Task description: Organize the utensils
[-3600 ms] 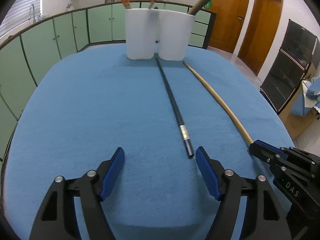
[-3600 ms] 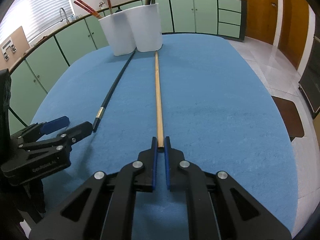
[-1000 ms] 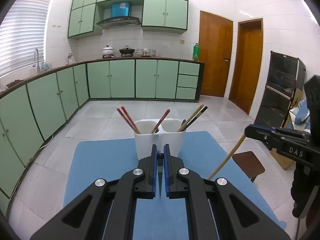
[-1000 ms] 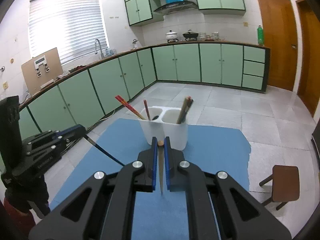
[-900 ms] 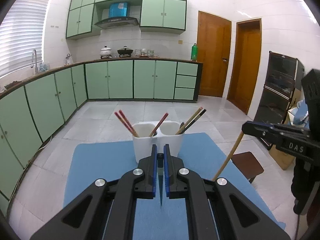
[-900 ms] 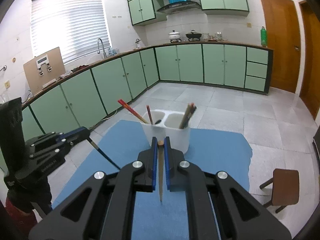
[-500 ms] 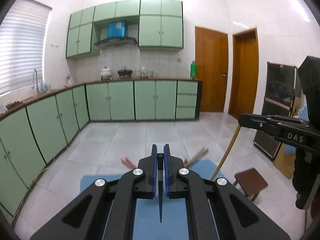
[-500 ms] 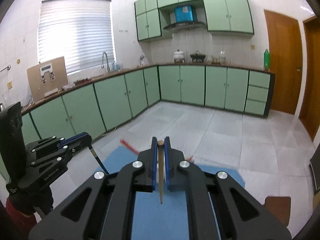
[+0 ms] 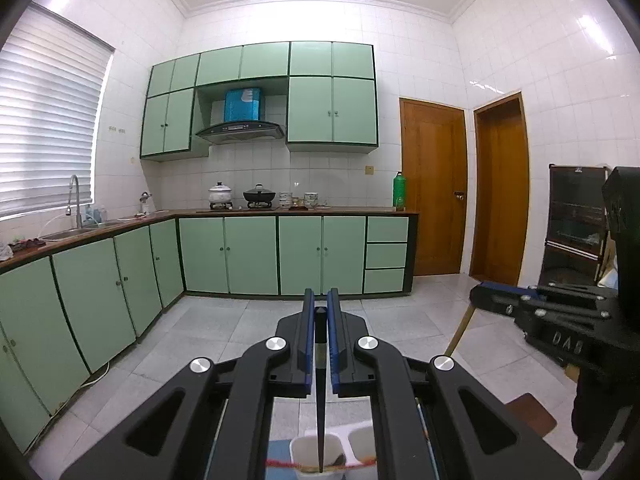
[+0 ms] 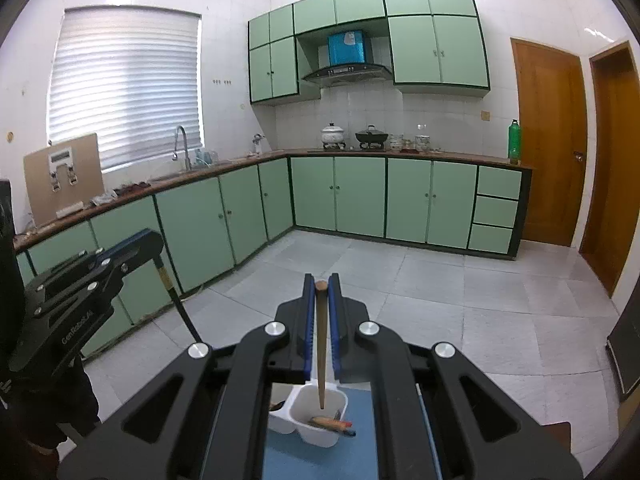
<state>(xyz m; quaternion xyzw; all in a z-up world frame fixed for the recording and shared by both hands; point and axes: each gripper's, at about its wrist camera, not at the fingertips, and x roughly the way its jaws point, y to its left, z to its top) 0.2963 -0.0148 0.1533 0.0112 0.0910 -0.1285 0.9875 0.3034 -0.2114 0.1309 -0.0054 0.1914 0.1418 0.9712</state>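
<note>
The black chopstick (image 9: 320, 408) is hanging upright, its tip pointing down over the white holder (image 9: 336, 450) at 6 o'clock, the left gripper (image 9: 319, 334) pinching its top between closed fingers. The wooden chopstick (image 10: 321, 354) is hanging likewise in the right gripper (image 10: 321, 326), fingers clamped on it, tip over the holder's right compartment above the blue table (image 10: 320, 462).

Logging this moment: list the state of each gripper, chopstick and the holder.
Left gripper: shut on black chopstick.
Black chopstick: upright, tip over holder's left cup.
Right gripper: shut on wooden chopstick.
Wooden chopstick: upright, tip over holder's right cup.
Holder: upright, utensils inside.
</note>
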